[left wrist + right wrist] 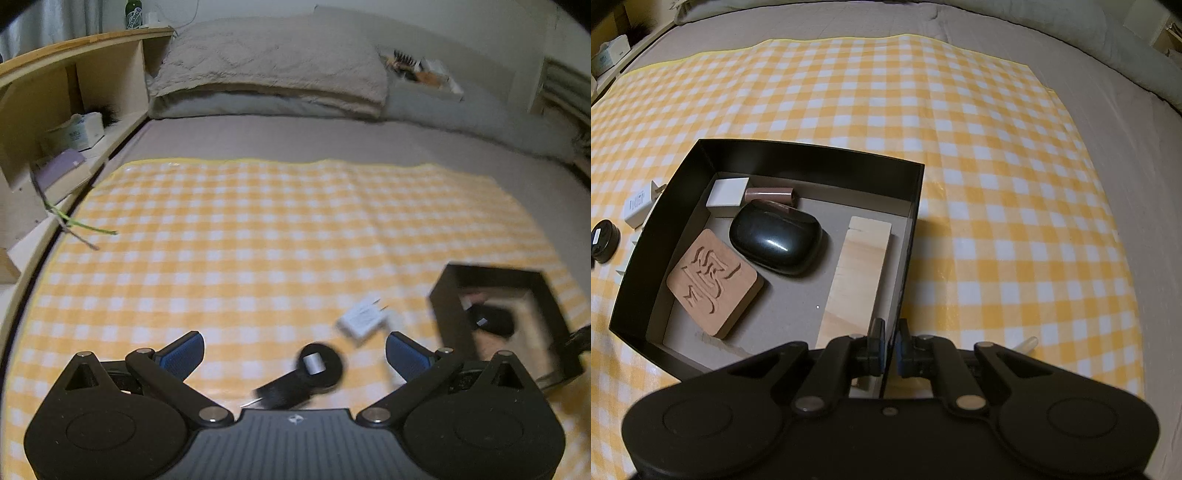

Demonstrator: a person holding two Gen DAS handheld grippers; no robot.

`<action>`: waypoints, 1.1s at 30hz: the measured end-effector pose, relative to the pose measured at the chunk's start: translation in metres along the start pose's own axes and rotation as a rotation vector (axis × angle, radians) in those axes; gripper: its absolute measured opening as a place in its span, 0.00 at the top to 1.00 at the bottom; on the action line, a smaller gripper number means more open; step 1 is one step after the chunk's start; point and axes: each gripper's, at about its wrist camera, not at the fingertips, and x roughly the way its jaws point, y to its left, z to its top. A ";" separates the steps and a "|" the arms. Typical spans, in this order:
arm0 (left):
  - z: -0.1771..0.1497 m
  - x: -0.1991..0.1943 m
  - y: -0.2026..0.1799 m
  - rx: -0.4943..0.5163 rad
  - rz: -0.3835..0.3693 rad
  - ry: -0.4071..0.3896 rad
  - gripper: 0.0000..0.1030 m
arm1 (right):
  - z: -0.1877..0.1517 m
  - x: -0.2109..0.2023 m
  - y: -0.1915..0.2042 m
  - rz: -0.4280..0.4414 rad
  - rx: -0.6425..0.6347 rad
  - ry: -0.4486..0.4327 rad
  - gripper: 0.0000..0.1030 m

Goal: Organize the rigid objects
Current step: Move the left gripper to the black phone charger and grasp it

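A black open box [812,158] stands on the yellow checked cloth; it also shows in the left wrist view [443,295]. It holds a carved wooden tile [714,282], a black case [775,240], a wooden block [857,273], a white cube [727,192] and a brown tube [770,195]. My right gripper [891,354] is shut on the box's near right wall. My left gripper [295,350] is open and empty, over a black round device with a strap [319,365]. A white charger [364,317] lies just beyond it, beside the box.
The yellow checked cloth [258,229] covers a grey bed. A wooden shelf unit [74,110] with a tissue box runs along the left. Folded bedding [273,74] lies at the far end. A small translucent tube [1028,343] lies right of my right gripper.
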 end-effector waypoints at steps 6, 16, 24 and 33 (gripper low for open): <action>-0.012 0.015 0.018 0.129 -0.032 0.039 0.05 | 0.000 -0.001 0.001 -0.007 -0.007 0.003 0.94; -0.034 0.052 0.029 0.331 -0.152 0.135 0.34 | 0.000 0.000 0.002 -0.008 -0.015 0.010 0.94; -0.049 0.075 0.025 0.424 -0.212 0.234 0.37 | 0.001 0.005 0.002 -0.013 -0.022 0.021 0.94; -0.049 0.078 0.015 0.423 -0.196 0.271 0.51 | 0.002 0.005 0.002 -0.016 -0.025 0.020 0.94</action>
